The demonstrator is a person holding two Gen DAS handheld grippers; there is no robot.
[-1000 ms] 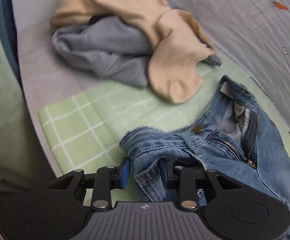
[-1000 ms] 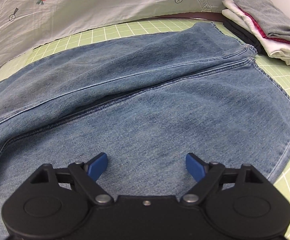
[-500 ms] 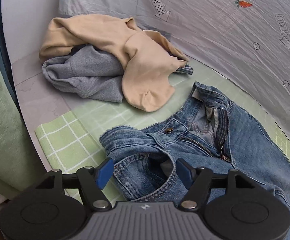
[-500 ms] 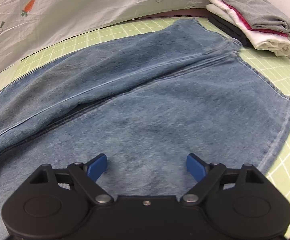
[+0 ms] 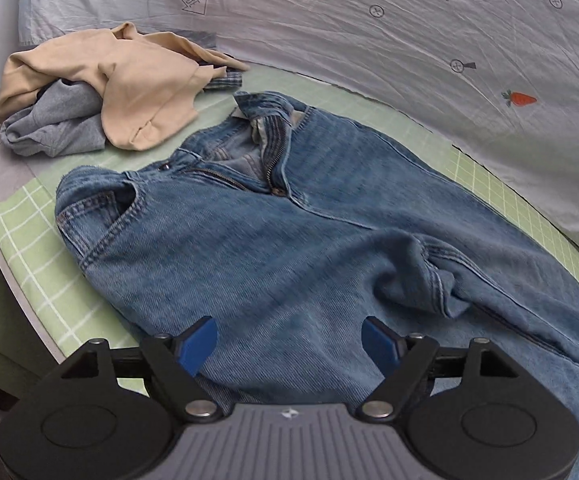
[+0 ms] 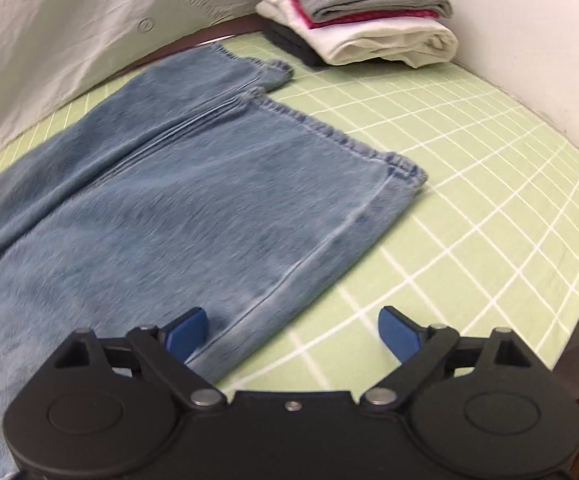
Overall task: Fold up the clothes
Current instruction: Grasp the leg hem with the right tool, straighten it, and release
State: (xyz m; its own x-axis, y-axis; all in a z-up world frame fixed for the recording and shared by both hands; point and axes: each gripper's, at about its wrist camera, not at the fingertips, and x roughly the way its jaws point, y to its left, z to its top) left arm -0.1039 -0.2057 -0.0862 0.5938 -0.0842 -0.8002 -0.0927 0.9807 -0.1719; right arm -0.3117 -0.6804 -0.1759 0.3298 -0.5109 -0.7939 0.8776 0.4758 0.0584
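A pair of blue jeans (image 5: 289,248) lies spread on the green checked mat (image 5: 29,248), waistband and open zipper toward the far left. My left gripper (image 5: 289,344) is open and empty, hovering over the hip area below the pocket. In the right wrist view the jeans' leg ends (image 6: 193,184) lie flat, hems toward the far right. My right gripper (image 6: 293,332) is open and empty above the near edge of the lower leg, one fingertip (image 6: 187,330) over the denim, the other over the mat (image 6: 469,200).
A loose heap of a beige garment (image 5: 129,80) and a grey garment (image 5: 57,124) lies beyond the waistband. A stack of folded clothes (image 6: 361,20) stands at the far right corner. A pale printed sheet (image 5: 369,32) hangs behind. The mat's edge runs at left.
My left gripper let go of the waistband, opened wide and moved back over the hip. My right gripper moved right toward the leg hems, still open.
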